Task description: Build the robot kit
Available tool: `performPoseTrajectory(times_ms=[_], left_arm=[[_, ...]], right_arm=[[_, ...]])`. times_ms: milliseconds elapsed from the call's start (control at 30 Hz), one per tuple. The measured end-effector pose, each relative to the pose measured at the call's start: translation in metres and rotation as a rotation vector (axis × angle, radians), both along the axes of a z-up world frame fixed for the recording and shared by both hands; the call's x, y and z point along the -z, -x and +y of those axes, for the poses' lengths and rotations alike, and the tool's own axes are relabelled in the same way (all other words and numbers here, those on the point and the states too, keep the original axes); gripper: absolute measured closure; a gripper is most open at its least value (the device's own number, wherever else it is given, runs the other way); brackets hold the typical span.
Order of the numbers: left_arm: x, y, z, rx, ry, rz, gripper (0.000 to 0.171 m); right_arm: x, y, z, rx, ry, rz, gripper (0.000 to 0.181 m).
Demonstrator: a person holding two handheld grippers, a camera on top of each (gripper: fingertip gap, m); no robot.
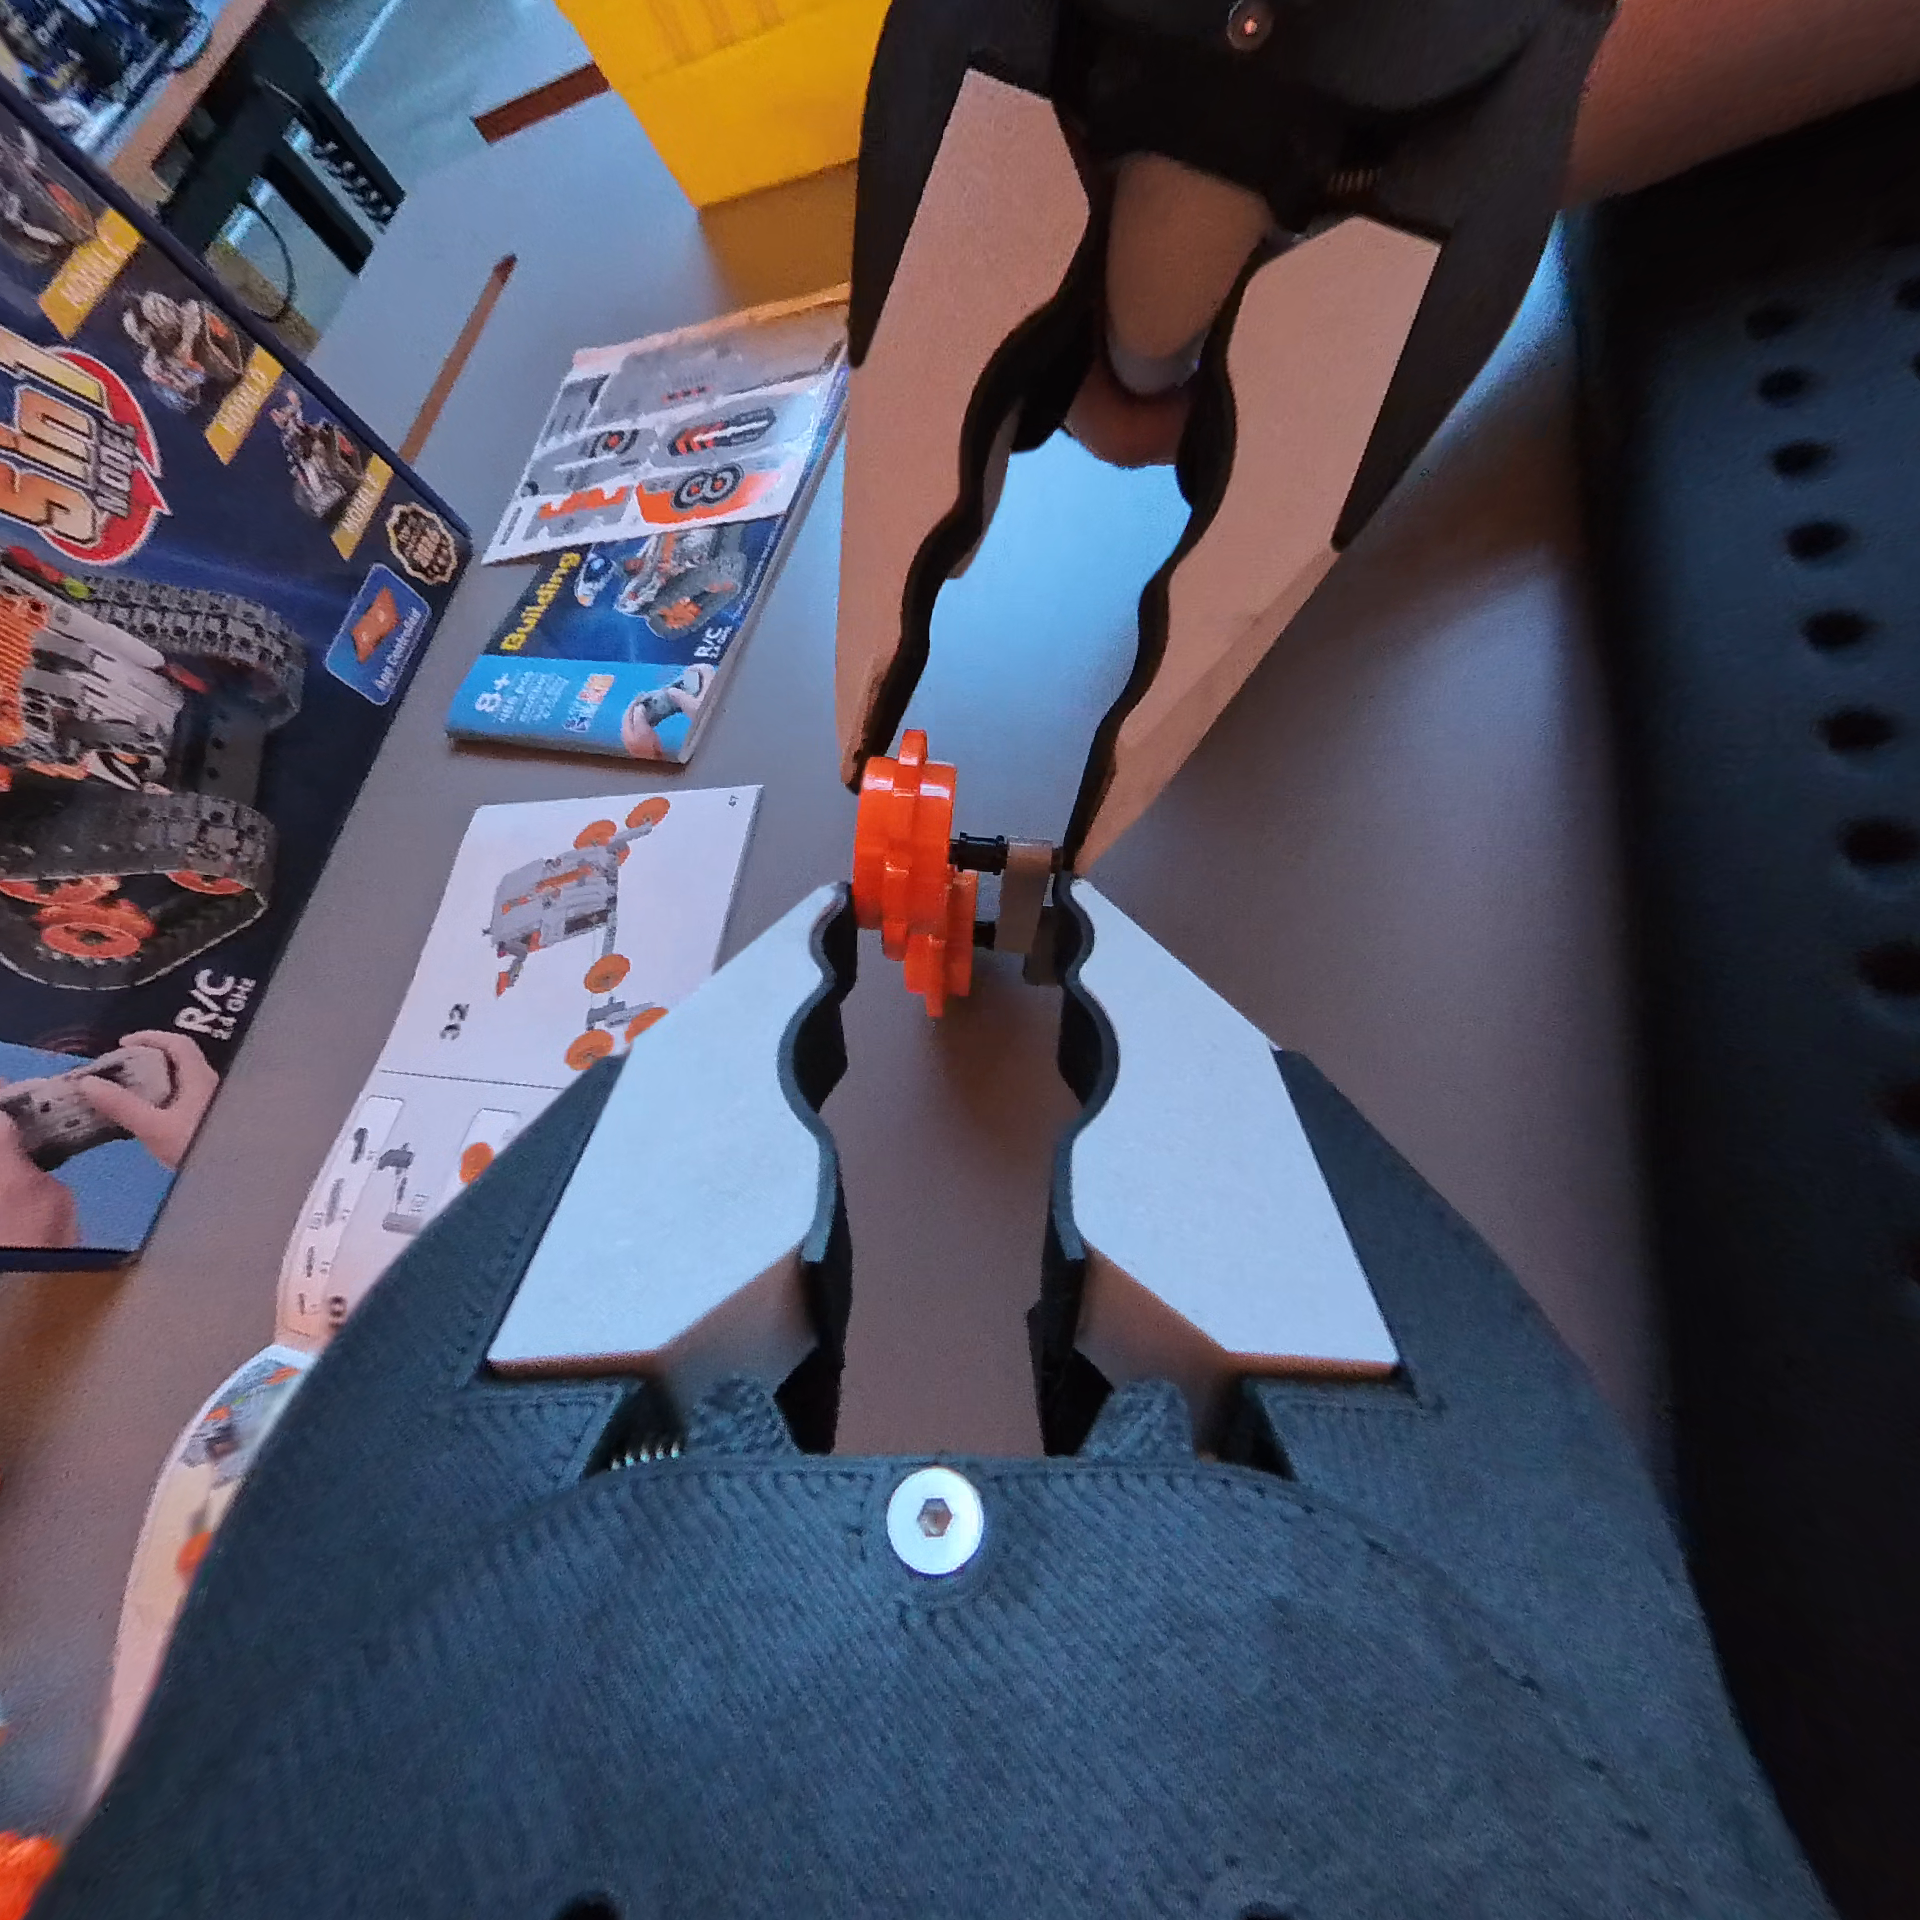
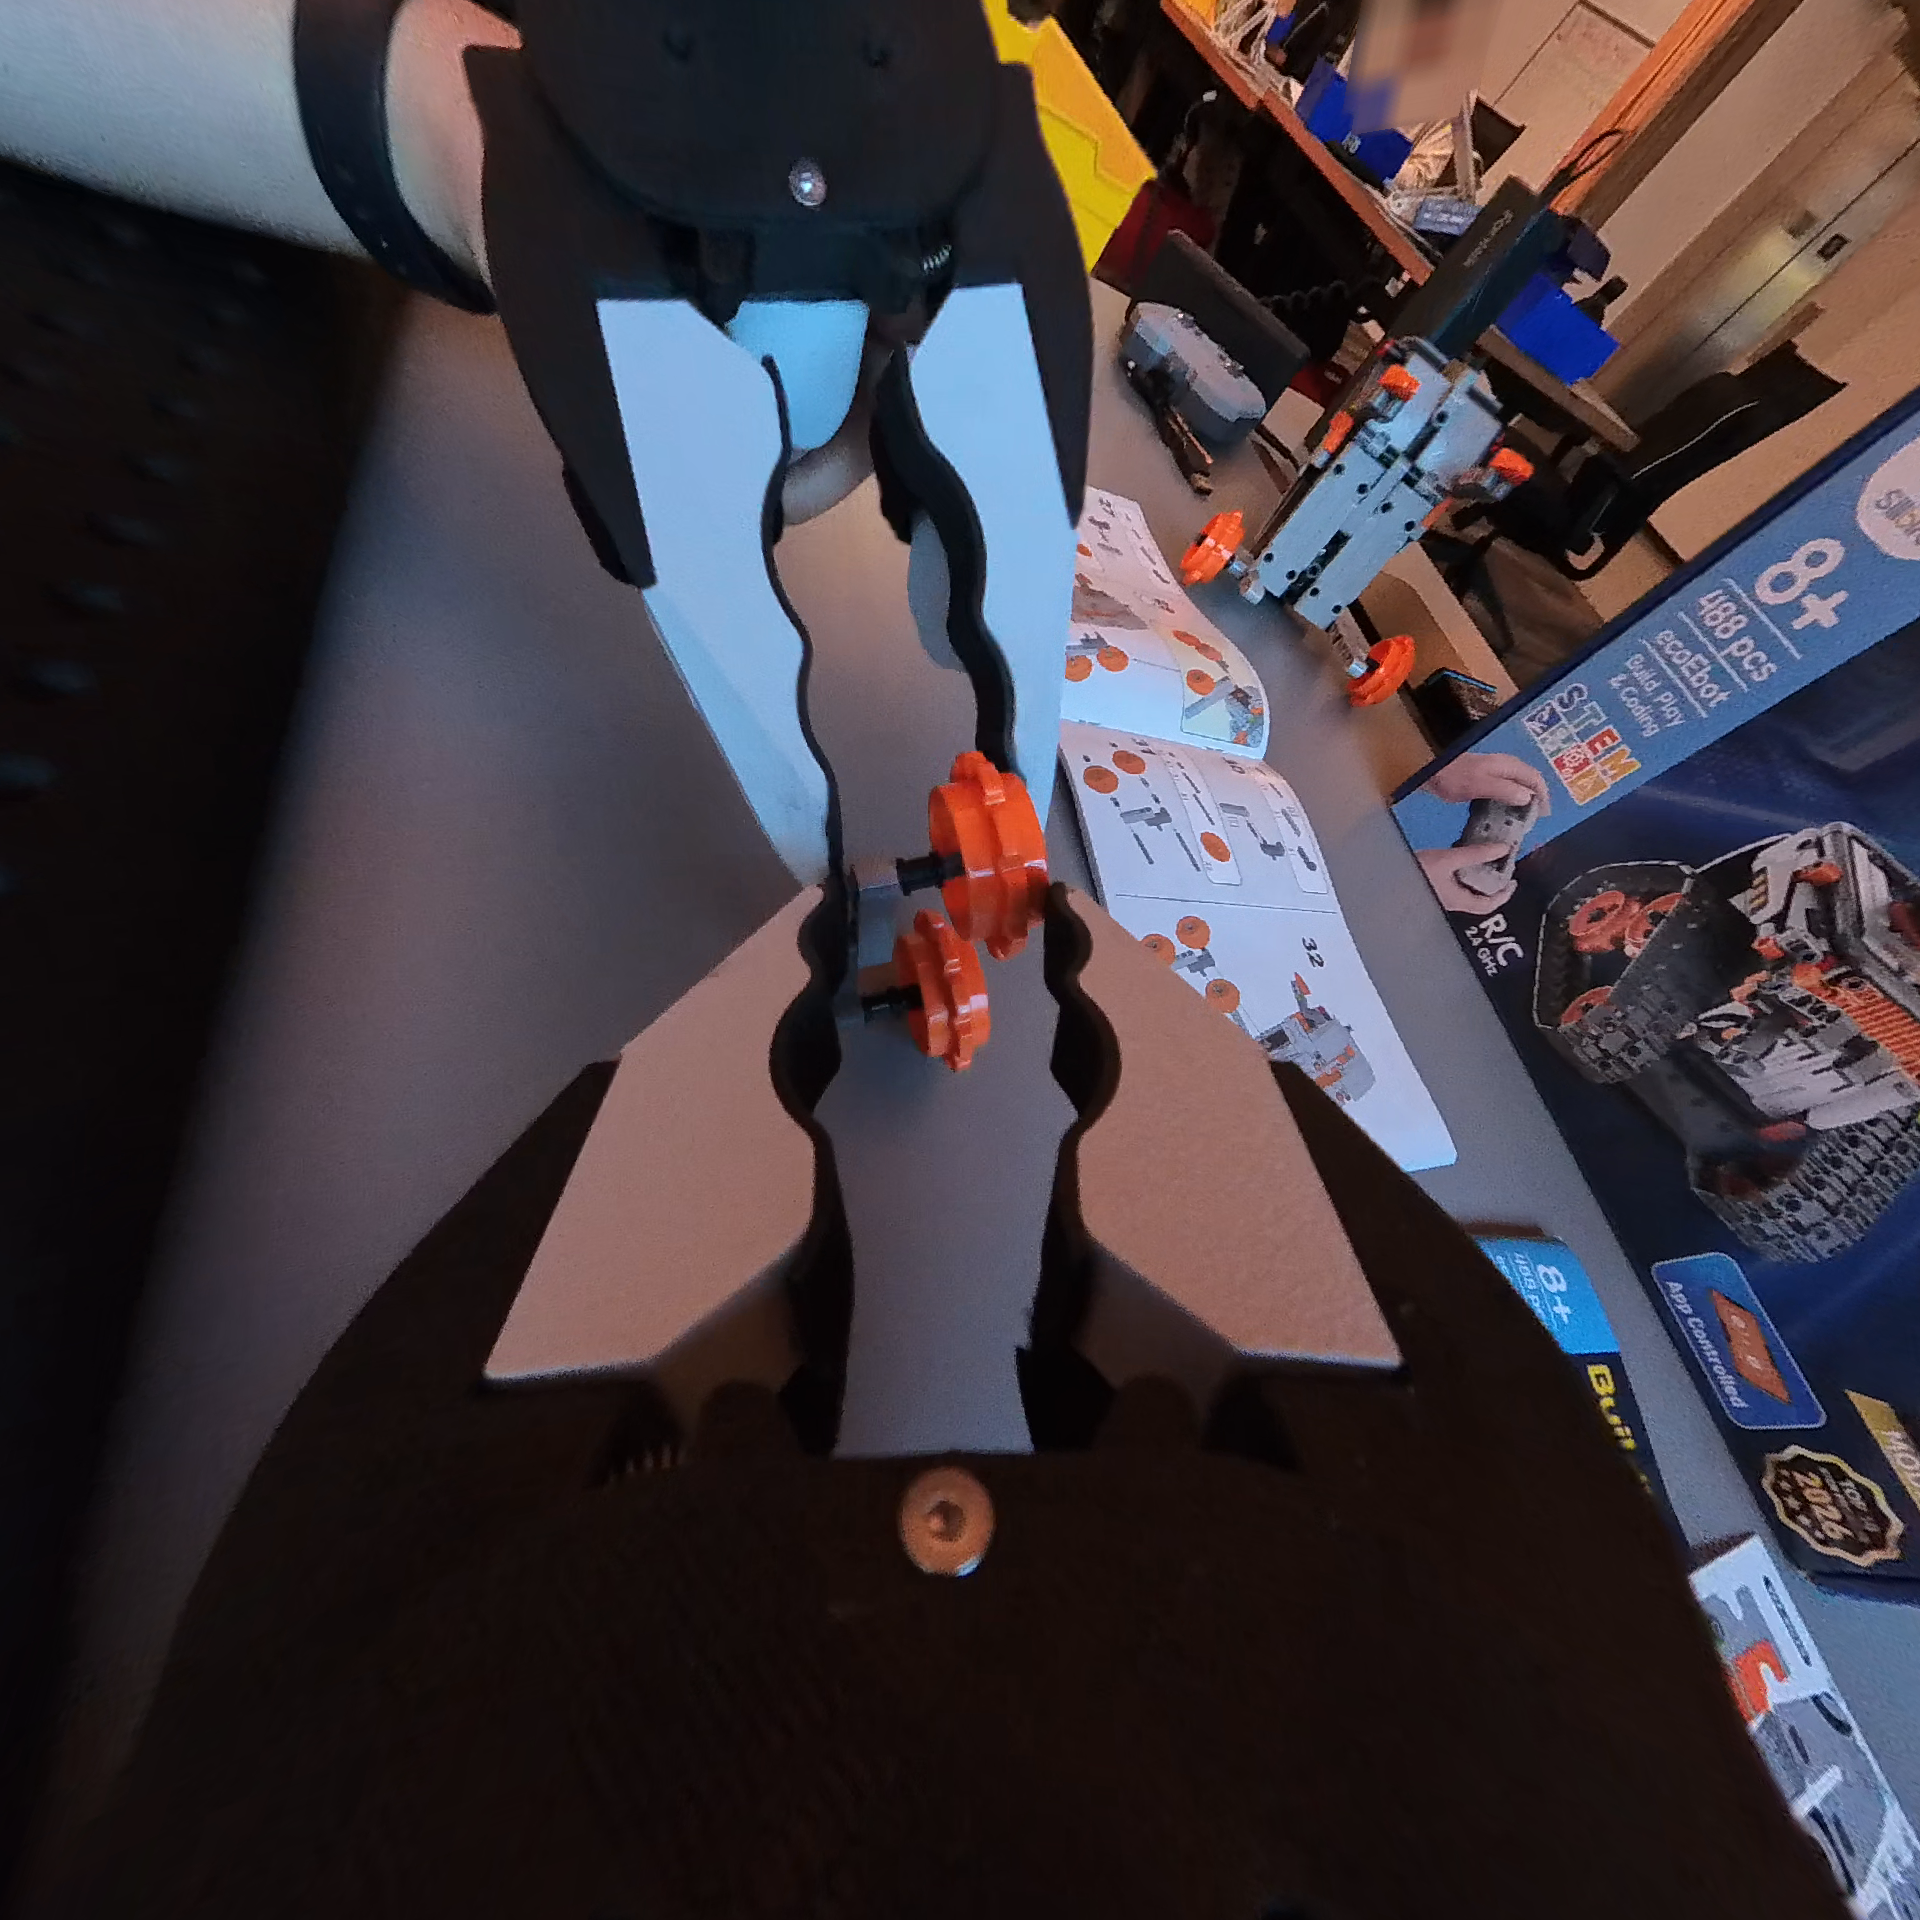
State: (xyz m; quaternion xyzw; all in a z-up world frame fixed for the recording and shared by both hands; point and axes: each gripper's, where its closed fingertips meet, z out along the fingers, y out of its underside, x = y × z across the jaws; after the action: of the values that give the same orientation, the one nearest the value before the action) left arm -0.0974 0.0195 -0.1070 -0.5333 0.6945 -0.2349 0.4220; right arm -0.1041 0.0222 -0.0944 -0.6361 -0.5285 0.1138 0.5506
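Observation:
A small assembly of two orange gear wheels [image 1: 906, 873] on black pins in a short grey beam [image 1: 1027, 902] hangs above the grey table [image 1: 1371, 935]. My left gripper [image 1: 956, 904] grips it from below in the left wrist view, one tip on the gears and the other on the beam. My right gripper [image 1: 971, 795] comes from the far side and pinches the same piece. In the right wrist view the right gripper [image 2: 940, 914] closes on the larger gear [image 2: 987, 847] and the beam [image 2: 871, 935]. The left gripper [image 2: 930, 826] faces it, and the smaller gear [image 2: 940, 987] hangs just below.
A dark blue toy box [image 1: 156, 727], a booklet [image 1: 644, 582] and an open instruction sheet [image 1: 582, 935] lie on one side of the table. A partly built grey model with orange wheels [image 2: 1371, 499] stands further off. A yellow bin [image 1: 748, 83] is behind, and a dark perforated surface [image 1: 1787, 831] borders the other side. Left and right tips are no more than a few centimetres apart.

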Motion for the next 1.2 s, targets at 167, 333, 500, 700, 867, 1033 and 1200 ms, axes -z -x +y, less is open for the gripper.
performPoseTrajectory(times_ms=[167, 333, 500, 700, 867, 1033, 1200], left_arm=[[-0.008, -0.004, 0.001, 0.000, -0.012, -0.059, 0.137], [-0.004, -0.005, 0.001, 0.000, -0.117, -0.044, 0.138], [-0.007, -0.001, -0.002, 0.038, -0.203, -0.047, 0.138], [-0.006, 0.001, -0.005, 0.061, -0.209, -0.032, 0.140], [-0.010, 0.000, -0.003, 0.063, -0.376, -0.085, 0.138], [-0.010, 0.002, 0.000, 0.033, -0.332, -0.081, 0.138], [-0.014, 0.003, 0.003, 0.006, -0.367, -0.081, 0.127]], right_arm=[[-0.006, -0.003, 0.001, 0.010, 0.026, 0.083, 0.145], [-0.002, -0.004, 0.000, 0.022, -0.034, 0.050, 0.145], [-0.006, 0.000, -0.004, 0.006, -0.165, -0.002, 0.145], [-0.006, 0.003, -0.008, -0.008, -0.219, -0.052, 0.145], [-0.006, 0.003, -0.005, 0.001, -0.159, -0.011, 0.145], [-0.006, 0.003, -0.003, 0.013, -0.127, 0.008, 0.145], [-0.017, 0.001, -0.001, 0.041, -0.119, 0.071, 0.145]])
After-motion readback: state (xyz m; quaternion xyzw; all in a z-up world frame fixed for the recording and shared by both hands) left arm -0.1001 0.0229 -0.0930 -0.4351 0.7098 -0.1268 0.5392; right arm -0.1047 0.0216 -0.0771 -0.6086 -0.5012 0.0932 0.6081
